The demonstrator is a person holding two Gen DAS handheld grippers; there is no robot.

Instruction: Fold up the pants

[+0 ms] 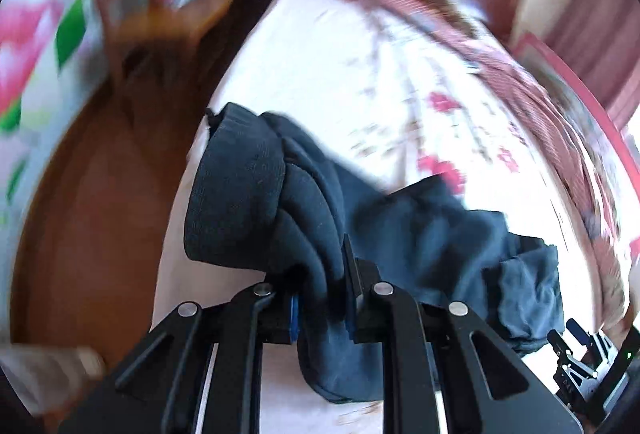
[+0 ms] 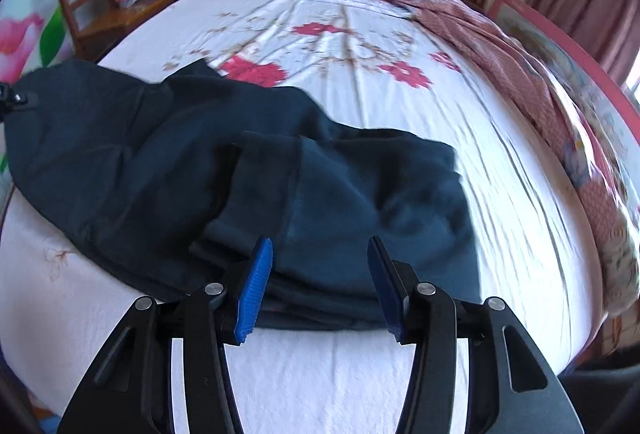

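Left wrist view showed my left gripper (image 1: 322, 298) clamped on a thick bunch of the dark navy pants (image 1: 256, 194), the fabric squeezed between the two fingers and spilling out both above and below them. That whole picture was smeared with motion blur, so I could not tell how many layers were caught. The pants trailed away to the right across the white floral bedsheet (image 1: 352, 74), toward my right gripper (image 1: 580, 362), just visible at the lower right edge.

From the right wrist camera, my right gripper (image 2: 320, 266) stood with its blue pads (image 2: 256, 286) wide apart, gripping nothing. It hovered at the near edge of the pants (image 2: 340, 194), which lay partly doubled over on the bedsheet (image 2: 500, 162) close to the front of the bed, with the far end reaching up to the left where the left gripper was only a sliver at the frame edge.

I judged the fold to be partway along, with one side carried and the other free. The chief risk, as I saw it, was the lopsided hold: with only the left end clamped, any pull could drag the loose end across the sheet and skew the fold. A fat, uneven bunch in the left fingers could also slip layer by layer. The garment sat near the mattress edge, so a slack portion might slide off toward the floor. A pink quilt (image 2: 520, 74) lay well apart along the right side.
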